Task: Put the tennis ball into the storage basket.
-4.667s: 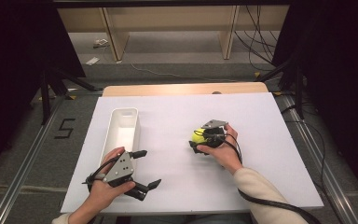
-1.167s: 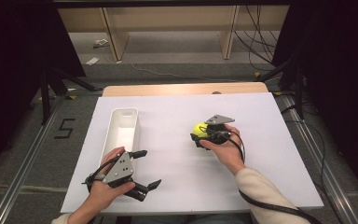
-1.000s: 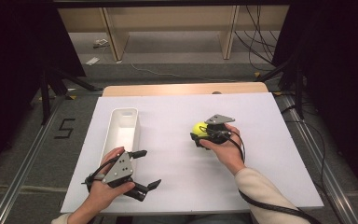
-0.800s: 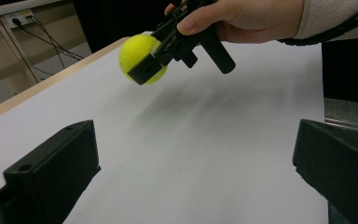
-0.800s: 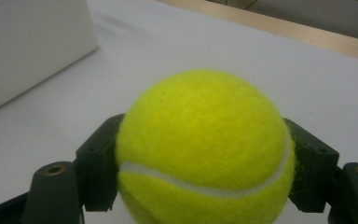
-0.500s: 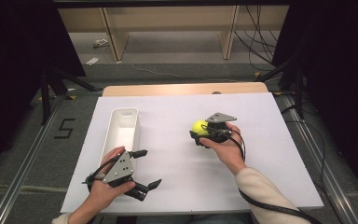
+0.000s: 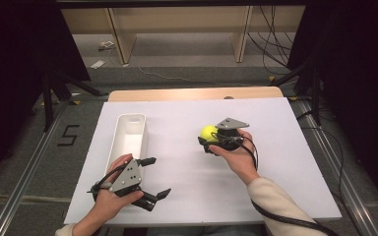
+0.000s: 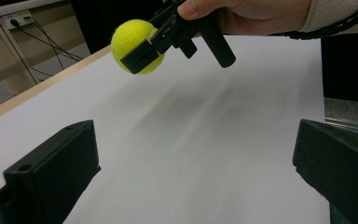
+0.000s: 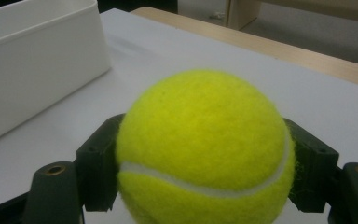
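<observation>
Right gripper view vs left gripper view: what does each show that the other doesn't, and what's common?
Right gripper view alone: the white bin beside the ball, and the white seam on the tennis ball.

Left gripper view alone: the left tool with its jaws wide apart over bare board, and the hand holding the right tool.

Both: the tennis ball clamped in the right tool, and the white board.

The right gripper [image 7: 210,142] has its jaws clamped, and its hand [image 7: 238,157] sits just behind them with the forearm trailing back. The left gripper [image 7: 152,178], well apart, has jaws spread wide, its hand [image 7: 110,199] wrapped behind.
</observation>
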Tool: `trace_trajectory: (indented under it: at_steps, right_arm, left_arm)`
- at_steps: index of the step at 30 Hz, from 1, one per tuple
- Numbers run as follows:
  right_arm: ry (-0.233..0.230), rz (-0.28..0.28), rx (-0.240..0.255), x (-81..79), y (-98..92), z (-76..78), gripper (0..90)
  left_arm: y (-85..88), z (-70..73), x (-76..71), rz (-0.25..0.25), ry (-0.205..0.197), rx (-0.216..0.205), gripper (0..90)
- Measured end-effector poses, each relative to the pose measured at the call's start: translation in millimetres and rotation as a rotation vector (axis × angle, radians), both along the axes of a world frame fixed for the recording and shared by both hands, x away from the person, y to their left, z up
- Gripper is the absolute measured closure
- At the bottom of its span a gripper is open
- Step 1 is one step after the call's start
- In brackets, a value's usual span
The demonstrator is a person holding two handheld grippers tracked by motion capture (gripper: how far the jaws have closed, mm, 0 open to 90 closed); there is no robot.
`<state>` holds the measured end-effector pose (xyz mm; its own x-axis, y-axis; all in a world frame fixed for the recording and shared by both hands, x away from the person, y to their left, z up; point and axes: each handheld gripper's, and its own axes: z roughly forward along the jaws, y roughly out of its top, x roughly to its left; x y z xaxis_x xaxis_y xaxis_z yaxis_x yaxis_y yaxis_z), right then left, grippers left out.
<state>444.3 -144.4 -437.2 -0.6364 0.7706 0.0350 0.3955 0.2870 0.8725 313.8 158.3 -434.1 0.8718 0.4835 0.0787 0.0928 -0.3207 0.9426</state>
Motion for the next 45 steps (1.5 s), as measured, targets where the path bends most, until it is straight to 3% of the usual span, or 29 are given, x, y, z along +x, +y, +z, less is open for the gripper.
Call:
trace_trajectory:
  at_steps: [18,45]
  right_arm:
    - [-0.039,-0.003,0.016,-3.6,-0.4,11.9,26.7]
    - [-0.048,0.004,0.04,-4.3,5.3,15.5,26.7]
  left_arm:
    - [-3.9,1.3,0.5,-0.021,-0.003,-0.002,0.0]
    - [-2.8,1.1,0.9,-0.013,-0.001,-0.003,0.0]
